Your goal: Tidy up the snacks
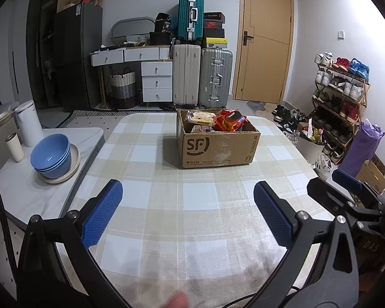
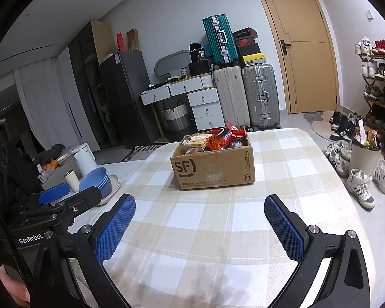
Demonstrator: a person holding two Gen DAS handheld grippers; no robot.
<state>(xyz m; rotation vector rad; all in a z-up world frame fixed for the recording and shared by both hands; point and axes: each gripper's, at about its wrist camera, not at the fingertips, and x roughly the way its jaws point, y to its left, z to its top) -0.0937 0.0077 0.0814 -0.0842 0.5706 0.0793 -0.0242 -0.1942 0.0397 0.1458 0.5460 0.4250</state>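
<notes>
A brown SF Express cardboard box [image 1: 215,148] stands on the checked tablecloth [image 1: 166,205], also in the right wrist view [image 2: 213,172]. It holds snacks: a red packet [image 1: 229,120] [image 2: 222,136], a pale biscuit pack [image 1: 201,117] [image 2: 196,140] and darker packs below. My left gripper [image 1: 188,197] is open and empty, well short of the box. My right gripper [image 2: 200,215] is open and empty, also short of the box. The right gripper shows at the right edge of the left wrist view [image 1: 346,187]; the left gripper shows at the left of the right wrist view [image 2: 61,192].
Stacked blue bowls [image 1: 51,156] on a plate, a white cup [image 1: 14,147] and a white canister [image 1: 28,123] stand on a side table to the left. Suitcases [image 1: 202,77], drawers and a door are behind. A shoe rack [image 1: 341,95] and bin [image 2: 364,154] are right.
</notes>
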